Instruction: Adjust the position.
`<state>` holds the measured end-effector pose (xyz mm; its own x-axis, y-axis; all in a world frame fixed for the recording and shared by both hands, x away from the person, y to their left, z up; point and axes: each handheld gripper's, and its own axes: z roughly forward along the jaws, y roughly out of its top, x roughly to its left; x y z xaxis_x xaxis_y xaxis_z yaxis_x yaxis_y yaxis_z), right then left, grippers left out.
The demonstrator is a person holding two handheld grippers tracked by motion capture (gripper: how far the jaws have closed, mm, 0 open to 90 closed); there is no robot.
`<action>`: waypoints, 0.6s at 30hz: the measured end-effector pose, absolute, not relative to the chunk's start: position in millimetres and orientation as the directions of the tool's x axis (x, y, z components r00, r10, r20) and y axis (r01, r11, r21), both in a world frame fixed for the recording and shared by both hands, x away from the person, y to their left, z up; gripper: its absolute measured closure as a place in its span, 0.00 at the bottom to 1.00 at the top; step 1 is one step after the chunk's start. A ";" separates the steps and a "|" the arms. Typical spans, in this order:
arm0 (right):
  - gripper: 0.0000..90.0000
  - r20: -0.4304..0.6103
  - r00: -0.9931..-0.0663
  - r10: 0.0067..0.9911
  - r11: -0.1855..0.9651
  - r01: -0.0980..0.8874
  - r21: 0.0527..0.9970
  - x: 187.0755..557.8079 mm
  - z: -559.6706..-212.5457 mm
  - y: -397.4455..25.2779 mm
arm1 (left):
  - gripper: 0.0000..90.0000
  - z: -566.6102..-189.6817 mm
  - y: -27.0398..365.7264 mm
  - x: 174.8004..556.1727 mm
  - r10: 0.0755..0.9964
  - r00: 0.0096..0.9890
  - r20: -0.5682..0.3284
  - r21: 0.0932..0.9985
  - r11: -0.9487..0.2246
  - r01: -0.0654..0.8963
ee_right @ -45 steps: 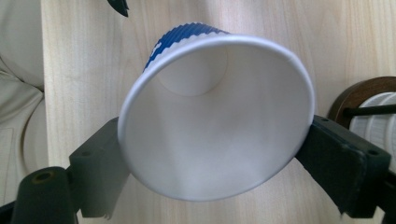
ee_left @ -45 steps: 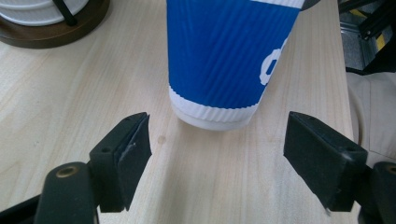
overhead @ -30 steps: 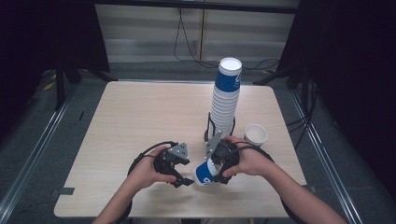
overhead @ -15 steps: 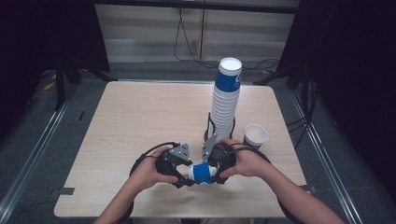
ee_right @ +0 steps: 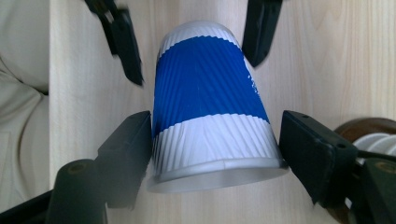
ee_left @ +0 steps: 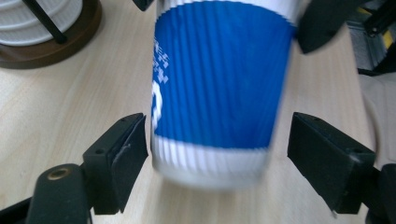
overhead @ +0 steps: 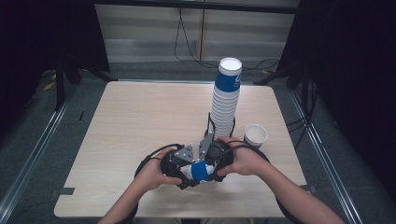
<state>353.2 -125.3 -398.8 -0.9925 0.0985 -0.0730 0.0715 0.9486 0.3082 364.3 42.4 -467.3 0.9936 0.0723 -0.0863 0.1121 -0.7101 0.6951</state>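
Observation:
A blue and white ribbed paper cup (overhead: pixel 201 171) lies on its side in the air just above the table's front middle, between the two grippers. My right gripper (overhead: pixel 210 171) is shut on the cup (ee_right: pixel 205 93) near its rim, one jaw pressing each side. My left gripper (overhead: pixel 189 174) faces it from the other side and stands open. Its jaws straddle the base end of the cup (ee_left: pixel 219 84), with a small gap at each side. The left gripper (ee_left: pixel 215 149) and the right gripper (ee_right: pixel 215 144) point at each other.
A tall stack of the same cups (overhead: pixel 227 98) stands in a wire holder on a dark round base (ee_left: pixel 46 28) just behind my right hand. One white cup (overhead: pixel 255 135) stands upright to the stack's right. The table's front edge (overhead: pixel 187 215) is close below the hands.
The two hands have come together. The right gripper carried the cup left and the left gripper moved right until its jaws straddle the cup's base.

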 end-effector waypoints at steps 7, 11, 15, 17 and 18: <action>0.28 -0.062 -0.995 0.077 0.934 0.050 0.352 349.5 -395.7 -123.5 | 0.31 -475.1 43.4 362.4 0.044 0.992 -0.122 0.712 -0.692 0.118; 0.16 -0.055 -0.993 0.103 0.917 0.074 0.391 348.4 -394.9 -125.5 | 0.31 -474.9 47.8 362.6 0.049 0.990 -0.136 0.727 -0.674 0.133; 0.14 -0.050 -0.989 0.136 0.909 0.105 0.404 350.5 -397.4 -133.5 | 0.31 -470.8 56.0 365.1 0.049 0.986 -0.161 0.751 -0.641 0.155; 0.14 -0.049 -0.987 0.154 0.902 0.120 0.415 351.7 -399.9 -138.2 | 0.31 -469.0 59.0 366.2 0.050 0.984 -0.170 0.764 -0.624 0.164; 0.14 -0.040 -0.985 0.168 0.896 0.136 0.423 351.6 -401.4 -139.9 | 0.31 -469.0 59.4 366.4 0.051 0.984 -0.172 0.769 -0.618 0.166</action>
<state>351.6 -139.9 -401.4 -0.9849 0.1684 -0.0399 0.1361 0.8961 0.4226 366.4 59.4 -469.0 0.9838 0.0506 -0.1721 0.1662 -0.6176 0.7688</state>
